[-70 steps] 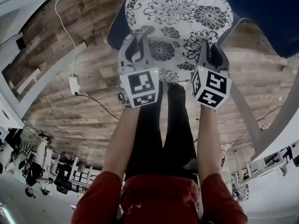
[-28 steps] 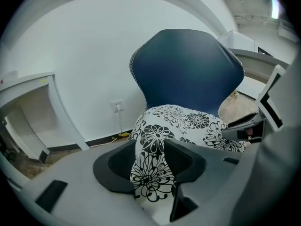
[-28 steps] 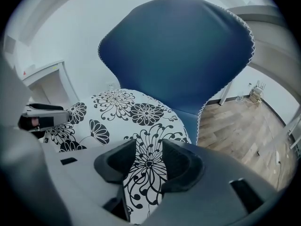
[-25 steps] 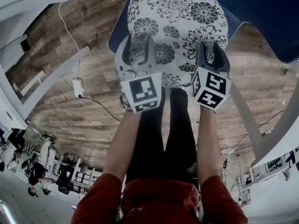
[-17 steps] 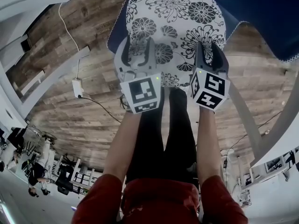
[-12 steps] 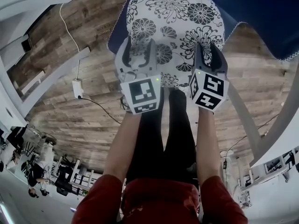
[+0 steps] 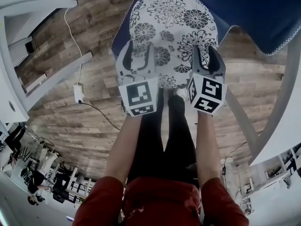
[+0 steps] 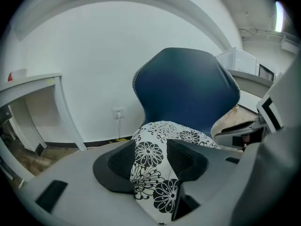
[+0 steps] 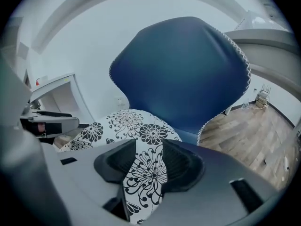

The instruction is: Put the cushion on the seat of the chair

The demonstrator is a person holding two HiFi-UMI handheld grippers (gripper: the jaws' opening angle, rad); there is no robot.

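Both grippers are on the cushion (image 7: 171,27), the round white one printed with black flowers. The left gripper (image 7: 139,51) has its 2 jaws pinched onto the near-left rim, with a fold of fabric squeezed between the pads. The right gripper (image 7: 205,55) does the same on the near-right rim, so neither has any gap left to close.

From that held edge the cushion runs straight away from the person, toward the backrest of the navy chair (image 7: 254,13). A strip of blue seat shows past its left side and far edge. In the right gripper view its far rim sits close under the backrest, just short of the blue. It lies over the seat, square between the 2 grippers, with neither one nearer. Whether its underside is fully down on the seat, I cannot tell.

Against 2.8 s ago, the cushion has travelled further in over the seat, and its whole outline now shows in the head view. In the left gripper view it fills less of the picture than 1.1 s ago. Both grips are unchanged.
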